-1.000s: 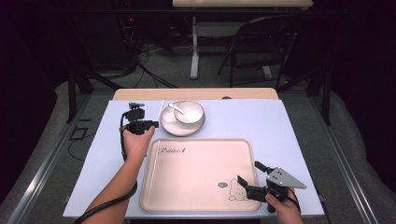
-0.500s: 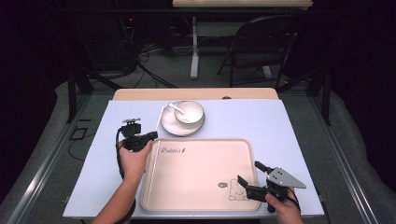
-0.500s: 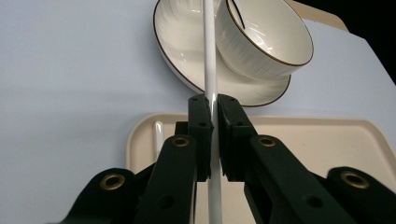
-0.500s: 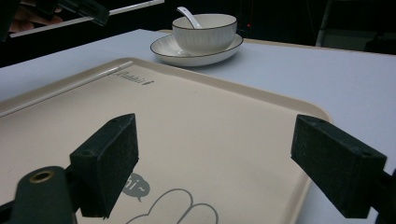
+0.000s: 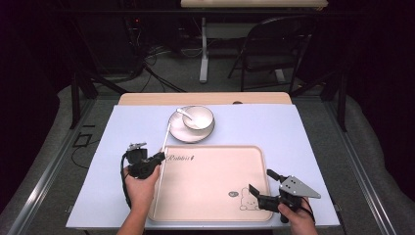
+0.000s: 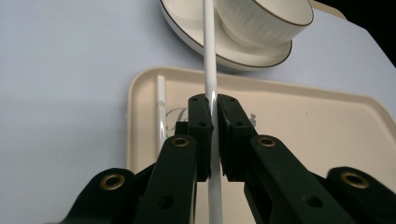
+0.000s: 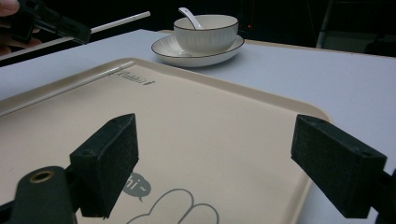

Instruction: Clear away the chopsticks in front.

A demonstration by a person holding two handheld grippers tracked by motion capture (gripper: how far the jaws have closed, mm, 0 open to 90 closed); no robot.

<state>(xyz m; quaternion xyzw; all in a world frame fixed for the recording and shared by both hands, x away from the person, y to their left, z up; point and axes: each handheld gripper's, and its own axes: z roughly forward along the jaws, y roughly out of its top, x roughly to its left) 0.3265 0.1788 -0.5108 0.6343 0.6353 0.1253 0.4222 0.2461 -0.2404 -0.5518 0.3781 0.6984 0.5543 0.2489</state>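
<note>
A white chopstick [image 6: 209, 60] is being clamped between the closed jaws of the left gripper [image 6: 213, 112], hanging over the beige tray's [image 5: 210, 196] left edge. The right gripper [image 7: 224, 158] is gaping wide, empty, above the tray's near-right corner.

A bowl [image 5: 198, 117] sits on a saucer [image 5: 179, 133] behind the tray [image 5: 210, 183].

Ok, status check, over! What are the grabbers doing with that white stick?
Left gripper shut on white chopstick, above tray's left edge. Right gripper open, empty, at tray's near right corner. Second chopstick already in tray. Nothing in the way.
</note>
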